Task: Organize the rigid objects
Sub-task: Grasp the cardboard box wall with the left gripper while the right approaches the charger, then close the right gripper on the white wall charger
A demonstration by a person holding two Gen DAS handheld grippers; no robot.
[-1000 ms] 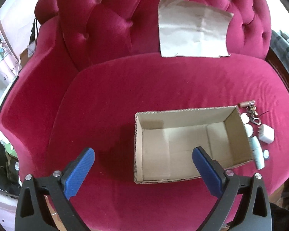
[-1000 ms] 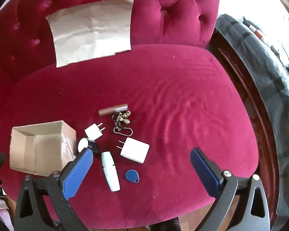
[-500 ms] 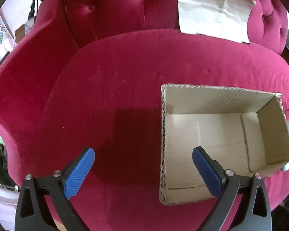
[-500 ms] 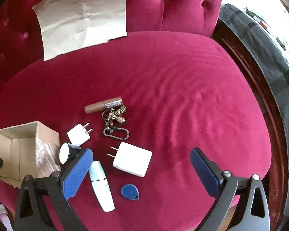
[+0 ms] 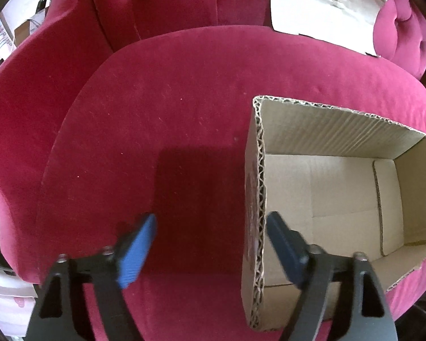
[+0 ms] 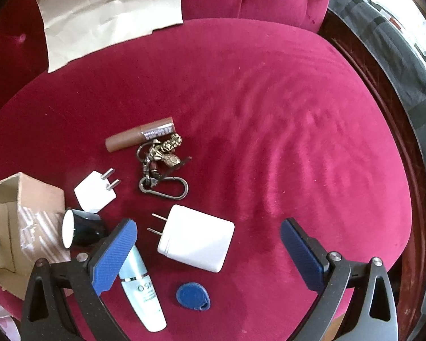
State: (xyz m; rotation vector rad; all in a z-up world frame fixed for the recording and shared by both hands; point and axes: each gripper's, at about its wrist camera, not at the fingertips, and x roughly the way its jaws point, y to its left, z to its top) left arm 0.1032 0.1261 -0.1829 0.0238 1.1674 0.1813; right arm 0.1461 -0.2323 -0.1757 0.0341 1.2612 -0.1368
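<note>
An empty open cardboard box (image 5: 338, 130) sits on the red velvet seat; it also shows in the right wrist view (image 6: 28, 196). My left gripper (image 5: 210, 224) is open and straddles the box's left wall, one finger inside, one outside. My right gripper (image 6: 208, 227) is open and empty above a large white charger (image 6: 196, 238). Around it lie a small white plug (image 6: 95, 191), a brown tube (image 6: 136, 137), a keychain with carabiner (image 6: 163, 164), a dark round jar (image 6: 81, 227), a white bottle (image 6: 143, 287) and a blue key fob (image 6: 193, 295).
A crumpled sheet of brown paper (image 6: 108, 5) leans on the tufted backrest; it also shows in the left wrist view (image 5: 323, 5). The seat's wooden rim and a dark plaid cloth (image 6: 406, 65) lie to the right.
My left gripper moved down and closer to the box's left wall and its jaws narrowed. My right gripper dropped closer over the large charger and the objects.
</note>
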